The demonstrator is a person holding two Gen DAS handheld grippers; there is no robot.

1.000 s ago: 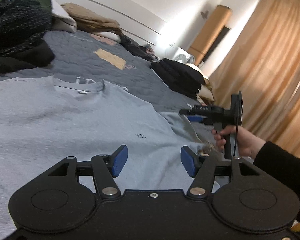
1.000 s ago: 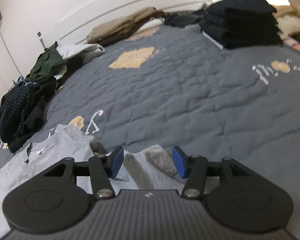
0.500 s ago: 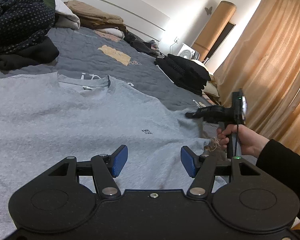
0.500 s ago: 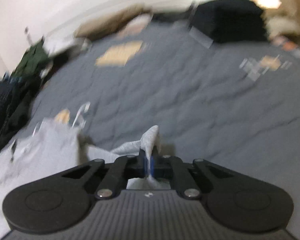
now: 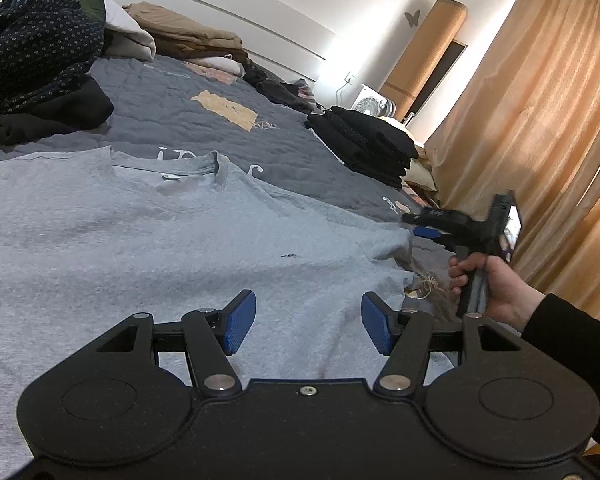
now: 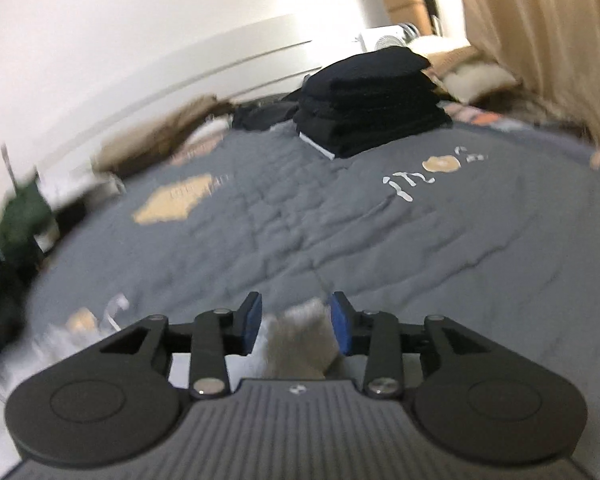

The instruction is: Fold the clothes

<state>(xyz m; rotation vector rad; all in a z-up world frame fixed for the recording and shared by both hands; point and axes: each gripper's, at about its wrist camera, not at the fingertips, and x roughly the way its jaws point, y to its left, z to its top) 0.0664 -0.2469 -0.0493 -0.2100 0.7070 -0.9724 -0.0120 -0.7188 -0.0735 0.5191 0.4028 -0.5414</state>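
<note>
Tongs differ most from half a second ago: the right tongs (image 6: 295, 328), then clamped on a peak of grey cloth, now stand parted, with a blurred fold of the grey T-shirt (image 6: 300, 340) loose between their blue pads. The left tongs (image 5: 308, 322) hover spread wide over the shirt's lower part, as before, gripping nothing.

One grey T-shirt (image 5: 148, 240) lies flat on the bed (image 5: 172, 120), collar toward the headboard. There are two pairs of tongs, and one hand (image 5: 488, 284) is visible, holding the right tool's handle just past the shirt's right edge. One stack of folded black clothes (image 5: 368, 140) sits on the bed's far right side, and one loose heap of dark clothes (image 5: 32, 56) at far left.

Only the left wrist view shows that hand, its black sleeve (image 5: 572, 356) and the whole shirt. The right wrist view, smeared by motion, shows the cloth between its own pads and the black stack (image 6: 372, 104) closer.
</note>
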